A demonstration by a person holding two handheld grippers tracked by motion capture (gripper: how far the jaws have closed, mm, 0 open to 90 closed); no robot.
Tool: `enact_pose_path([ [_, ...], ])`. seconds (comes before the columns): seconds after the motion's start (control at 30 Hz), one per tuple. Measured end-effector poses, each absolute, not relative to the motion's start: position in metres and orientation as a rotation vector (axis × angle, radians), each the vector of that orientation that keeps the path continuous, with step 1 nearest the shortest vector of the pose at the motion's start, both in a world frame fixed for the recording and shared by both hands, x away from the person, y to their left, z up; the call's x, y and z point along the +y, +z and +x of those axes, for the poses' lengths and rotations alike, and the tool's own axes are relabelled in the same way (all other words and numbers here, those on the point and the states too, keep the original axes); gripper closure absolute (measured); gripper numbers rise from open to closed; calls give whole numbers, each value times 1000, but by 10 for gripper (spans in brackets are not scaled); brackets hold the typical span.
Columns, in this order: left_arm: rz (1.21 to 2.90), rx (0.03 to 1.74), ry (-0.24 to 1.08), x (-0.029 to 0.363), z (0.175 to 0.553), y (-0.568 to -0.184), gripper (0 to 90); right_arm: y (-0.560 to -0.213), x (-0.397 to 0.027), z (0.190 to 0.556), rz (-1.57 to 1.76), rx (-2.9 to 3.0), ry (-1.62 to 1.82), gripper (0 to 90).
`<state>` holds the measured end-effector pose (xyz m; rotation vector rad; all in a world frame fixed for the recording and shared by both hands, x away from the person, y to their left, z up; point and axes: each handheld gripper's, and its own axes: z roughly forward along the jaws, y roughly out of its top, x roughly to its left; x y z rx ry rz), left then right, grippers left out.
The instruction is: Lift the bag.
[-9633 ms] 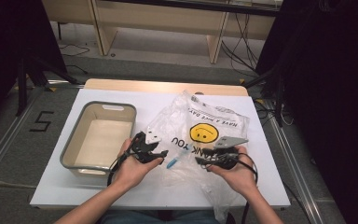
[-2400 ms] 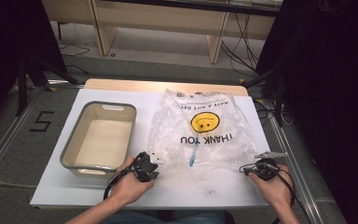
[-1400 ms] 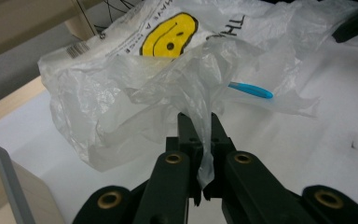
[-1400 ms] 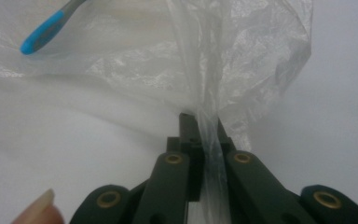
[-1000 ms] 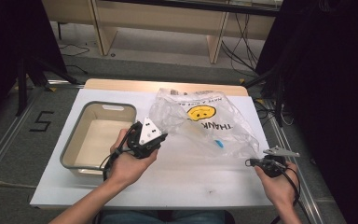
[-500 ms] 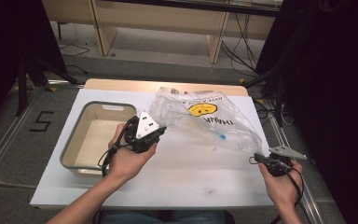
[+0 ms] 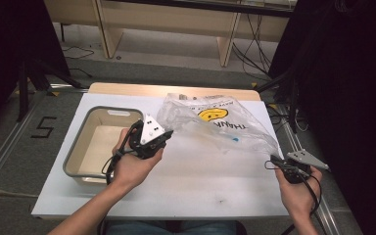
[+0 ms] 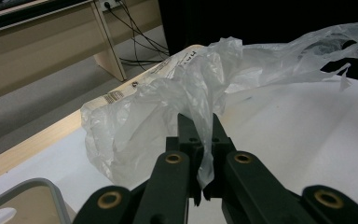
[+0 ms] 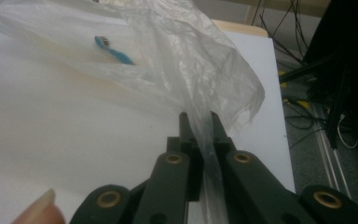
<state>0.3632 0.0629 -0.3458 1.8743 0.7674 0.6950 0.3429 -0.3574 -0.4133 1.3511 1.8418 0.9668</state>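
Observation:
A clear plastic bag (image 7: 215, 125) with a yellow smiley print and "THANK YOU" lettering is stretched above the white table (image 7: 196, 181). My left gripper (image 7: 162, 135) is shut on the bag's left edge beside the tray, and the film (image 8: 200, 98) runs up from between its jaws. At the table's right edge my right gripper (image 7: 274, 160) is shut on the bag's other corner (image 9: 205, 116). A blue toothbrush (image 9: 113, 50) lies inside the bag (image 7: 234, 139).
A grey-rimmed beige tray (image 7: 81, 147) stands on the left part of the table, just left of my left hand. A wooden strip (image 7: 127, 88) runs along the table's far edge. Cables and bench legs lie on the floor beyond.
The left gripper has lifted the bag's left edge a little higher and nearer the tray. The right gripper has pulled its corner slightly outward, so the bag is stretched wider.

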Motion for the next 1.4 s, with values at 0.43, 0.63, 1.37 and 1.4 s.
enact_pose_path([
  [0.43,1847,775,706,67,364,-345,886,-400,-357,342,1274,1745,1020,900],
  [0.63,1831,782,713,70,365,-343,885,-392,-357,344,1245,1702,1039,900],
  [1.37,1792,796,732,76,365,-338,885,-371,-351,349,1171,1624,1095,900],
  [1.4,1789,795,732,77,365,-338,885,-370,-351,349,1172,1625,1096,900],
])
